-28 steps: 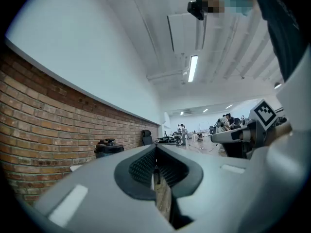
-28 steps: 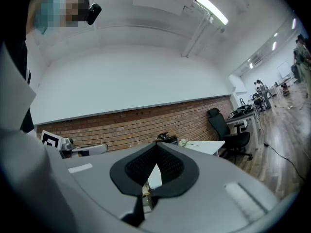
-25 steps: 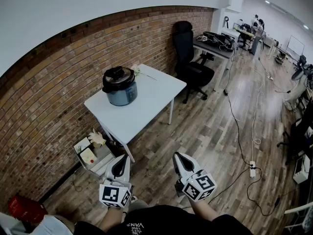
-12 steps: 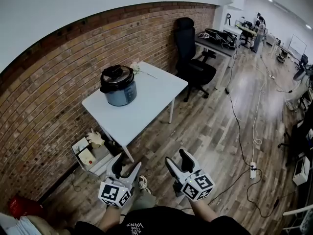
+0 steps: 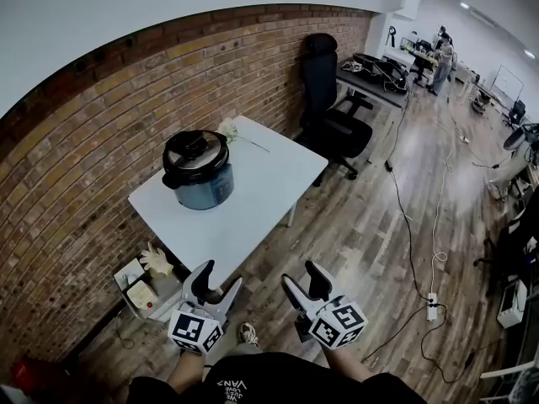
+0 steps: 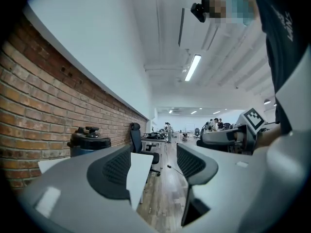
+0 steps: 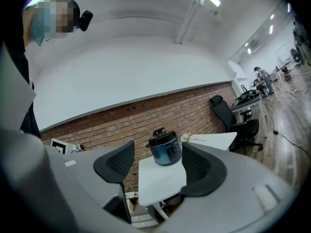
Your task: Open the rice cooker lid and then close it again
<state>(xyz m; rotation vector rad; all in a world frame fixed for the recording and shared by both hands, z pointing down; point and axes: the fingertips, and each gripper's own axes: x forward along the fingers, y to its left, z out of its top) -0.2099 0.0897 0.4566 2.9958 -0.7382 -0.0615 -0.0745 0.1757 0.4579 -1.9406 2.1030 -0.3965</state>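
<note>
grey left gripper point(image 5: 223, 273) and right gripper point(image 5: 299, 273), black ribbed pads point(image 7: 116, 164), black-and-white marker cubes point(image 5: 194, 331), dark shirt point(image 5: 253, 383)

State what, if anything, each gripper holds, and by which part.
Nothing is held. The left gripper and right gripper have just been opening and stand empty, jaws apart; the rice cooker sits untouched on the table, ahead of both.

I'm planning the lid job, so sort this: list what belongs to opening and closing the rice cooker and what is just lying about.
For the job: rice cooker, its lid, table, left gripper and right gripper (jaws just opened, nothing between them).

Lying about: office chair, flower, box under the table, power strip.
</note>
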